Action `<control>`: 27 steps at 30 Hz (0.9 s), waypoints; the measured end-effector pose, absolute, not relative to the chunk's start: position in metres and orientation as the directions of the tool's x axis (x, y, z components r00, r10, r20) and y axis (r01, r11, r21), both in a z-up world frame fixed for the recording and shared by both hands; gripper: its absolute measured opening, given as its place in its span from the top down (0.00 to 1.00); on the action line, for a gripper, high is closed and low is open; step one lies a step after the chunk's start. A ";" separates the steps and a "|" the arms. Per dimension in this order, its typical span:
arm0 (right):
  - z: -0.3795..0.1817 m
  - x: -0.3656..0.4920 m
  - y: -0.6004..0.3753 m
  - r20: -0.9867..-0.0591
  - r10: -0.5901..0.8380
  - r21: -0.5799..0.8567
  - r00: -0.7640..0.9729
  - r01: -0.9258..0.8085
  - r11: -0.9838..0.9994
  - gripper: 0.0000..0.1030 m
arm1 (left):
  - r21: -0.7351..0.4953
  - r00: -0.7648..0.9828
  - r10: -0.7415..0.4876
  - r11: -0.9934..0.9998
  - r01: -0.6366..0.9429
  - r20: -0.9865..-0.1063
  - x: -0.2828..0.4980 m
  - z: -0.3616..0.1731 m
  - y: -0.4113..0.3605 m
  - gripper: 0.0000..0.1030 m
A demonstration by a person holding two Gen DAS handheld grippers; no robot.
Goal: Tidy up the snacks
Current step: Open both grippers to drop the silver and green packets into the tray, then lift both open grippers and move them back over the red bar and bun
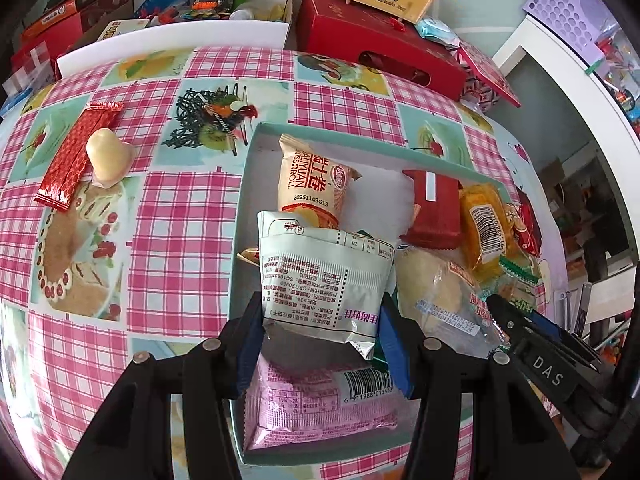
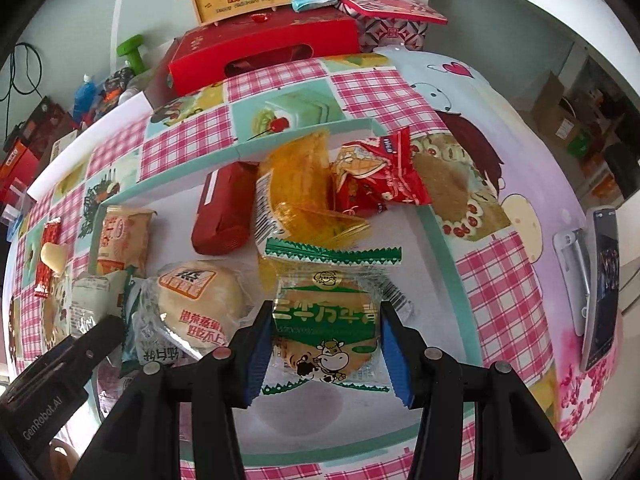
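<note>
Presently, in the left wrist view, the left gripper (image 1: 322, 338) pinches a silver packet (image 1: 324, 280) by its sides, blue pads pressed against both edges. It hangs over the near end of the tray (image 1: 239, 208), above a pink packet (image 1: 316, 404) lying on the tray floor. A roll pack (image 1: 310, 184) and a red bar (image 1: 434, 204) lie further in. Outside the tray, on the cloth (image 1: 176, 232), a red stick (image 1: 78, 152) and a pale sweet (image 1: 106, 156) remain loose. The gripper points steeply down, fingers level with each other.

Right wrist view: the right gripper (image 2: 326, 346) holds a green biscuit pack (image 2: 326, 332) across its width, pads tight on both sides, over bare tray floor. A bun (image 2: 198, 300) sits just to its left; an orange pack (image 2: 298, 184) and a red pouch (image 2: 376, 176) lie beyond. This gripper also points steeply down.

Judgement: both items appear ready for placing. Best practice is to lower each until it rests flat, the biscuit on the bare floor, then release without dragging neighbours.
</note>
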State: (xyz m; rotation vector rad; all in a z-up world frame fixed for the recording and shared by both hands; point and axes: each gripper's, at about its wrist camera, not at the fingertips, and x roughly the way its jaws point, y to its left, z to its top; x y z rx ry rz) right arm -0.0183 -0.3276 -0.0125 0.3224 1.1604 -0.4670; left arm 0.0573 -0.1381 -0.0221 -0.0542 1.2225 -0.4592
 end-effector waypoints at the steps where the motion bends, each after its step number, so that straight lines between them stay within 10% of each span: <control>1: -0.013 -0.018 -0.326 -0.929 -0.186 0.002 0.319 0.507 0.862 0.49 | -0.287 0.262 -0.371 0.907 0.309 -0.891 0.058 -0.022 -0.137 0.45; 13: -0.012 -0.019 -0.324 -0.930 -0.195 -0.009 0.313 0.508 0.861 0.48 | -0.274 0.287 -0.362 0.912 0.305 -0.887 0.056 -0.016 -0.130 0.31; 27: 0.004 -0.030 -0.324 -0.911 -0.223 -0.017 0.348 0.508 0.861 0.18 | -0.146 0.388 -0.270 0.936 0.320 -0.881 0.055 0.004 -0.120 0.17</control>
